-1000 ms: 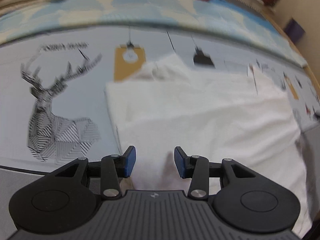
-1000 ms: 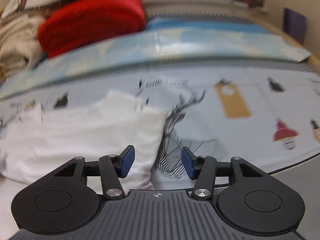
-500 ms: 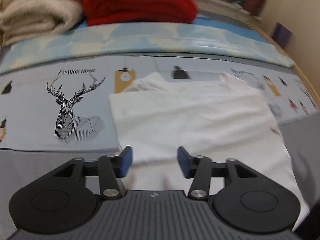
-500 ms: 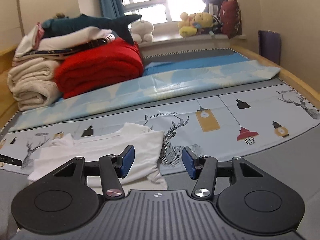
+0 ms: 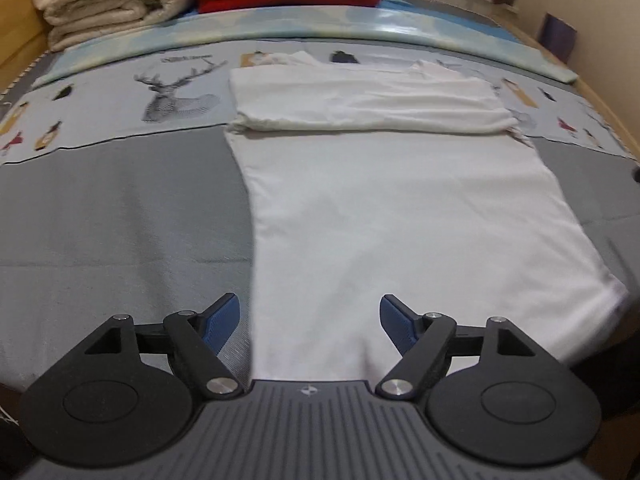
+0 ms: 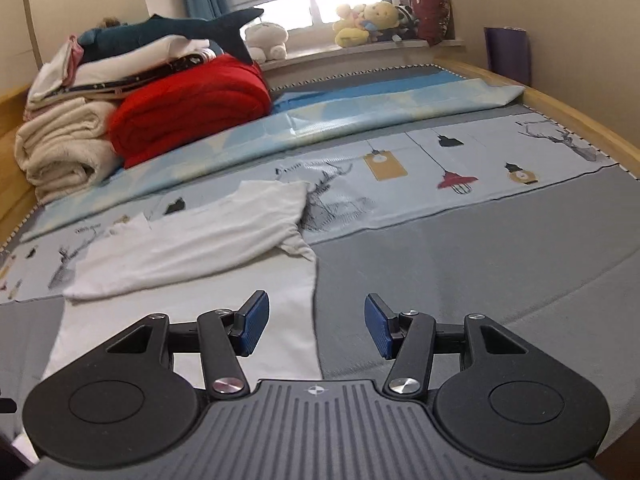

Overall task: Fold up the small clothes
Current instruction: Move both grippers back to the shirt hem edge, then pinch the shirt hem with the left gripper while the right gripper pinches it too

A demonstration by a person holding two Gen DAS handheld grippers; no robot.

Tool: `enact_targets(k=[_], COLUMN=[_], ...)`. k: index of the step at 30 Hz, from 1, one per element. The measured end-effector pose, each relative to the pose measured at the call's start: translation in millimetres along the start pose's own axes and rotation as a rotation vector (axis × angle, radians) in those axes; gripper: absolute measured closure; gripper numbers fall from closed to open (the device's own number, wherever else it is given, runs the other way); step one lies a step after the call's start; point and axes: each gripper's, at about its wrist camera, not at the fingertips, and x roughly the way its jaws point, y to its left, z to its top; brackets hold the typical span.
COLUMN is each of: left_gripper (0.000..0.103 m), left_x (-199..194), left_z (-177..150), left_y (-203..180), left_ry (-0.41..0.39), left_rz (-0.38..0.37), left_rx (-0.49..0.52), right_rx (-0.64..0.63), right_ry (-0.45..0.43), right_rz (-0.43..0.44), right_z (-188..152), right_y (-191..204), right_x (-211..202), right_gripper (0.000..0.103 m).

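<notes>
I am holding two grippers over the bed (image 5: pixel 120 208), one in each hand. My left gripper (image 5: pixel 310 318) is hanging above the near hem of one white T-shirt (image 5: pixel 400 216); its jaws are spreading wider, with nothing gripped, only cloth lying below the gap. My right gripper (image 6: pixel 316 326) is hovering at the shirt's right edge (image 6: pixel 288 304), jaws standing partly apart and empty, one blue pad over white cloth, the other over grey bedding. The shirt is lying flat on the grey sheet, its far end folded back toward me into one thick band (image 5: pixel 368 104) that is resting on the printed deer sheet (image 6: pixel 460 160). Farther off, one red blanket (image 6: pixel 192 116) and one cream blanket (image 6: pixel 64 148) are sitting side by side, with folded linens and one plush shark (image 6: pixel 180 30) stacked on top. By the window, several soft toys (image 6: pixel 368 20) are crowding together; I cannot count them surely.
</notes>
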Motion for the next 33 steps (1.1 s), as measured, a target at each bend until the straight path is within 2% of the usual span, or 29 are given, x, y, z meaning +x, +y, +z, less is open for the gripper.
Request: enact_targets(k=[3, 6, 11, 14, 15, 17, 18, 19, 20, 26, 33], left_gripper=[0.021, 0.021, 0.021, 0.024, 0.027, 0.052, 0.058, 0.065, 0.067, 0.067, 0.067], left_x=[11.9, 19.6, 21.1, 19.8, 20.0, 21.5, 23.3, 25.0, 26.7, 39.4, 48.6], left_z=[2.3, 4.1, 7.9, 5.7, 5.2, 3.8, 3.1, 2.3, 1.4, -5.3, -12.1], left_y=[7.7, 17.3, 37.3, 42.9, 44.8, 48.5, 50.4, 53.3, 56.1, 65.9, 53.9], left_ry=[0.005, 0.029, 0.061, 0.080, 0.087, 0.104, 0.116, 0.126, 0.139, 0.230, 0.290], left_rz=[0.026, 0.053, 0.019, 0.004, -0.002, -0.025, -0.041, -0.054, -0.064, -0.090, -0.079], left_rx=[-0.029, -0.061, -0.162, -0.196, -0.201, -0.216, -0.231, -0.248, -0.266, -0.351, -0.289], right_rx=[0.018, -0.017, -0.033, -0.023, -0.026, -0.037, -0.037, -0.032, -0.026, -0.015, -0.058], right_ry=[0.028, 0.054, 0.168, 0.193, 0.197, 0.212, 0.224, 0.235, 0.254, 0.397, 0.533], right_rz=[-0.008, -0.019, -0.041, -0.026, -0.025, -0.029, -0.030, -0.030, -0.033, -0.033, -0.087], right_z=[-6.5, -12.0, -20.9, -23.7, -24.3, -25.8, -26.2, -26.5, -27.9, -41.4, -59.5], right_y=[-3.2, -2.6, -1.1, -0.3, 0.6, 1.8, 1.6, 0.4, -0.8, -8.7, -8.6], right_x=[2.8, 8.3, 24.6, 26.5, 26.9, 29.2, 30.9, 32.8, 35.3, 52.2, 66.9], right_gripper=[0.048, 0.048, 0.048, 0.048, 0.048, 0.049, 0.050, 0.055, 0.059, 0.059, 0.059])
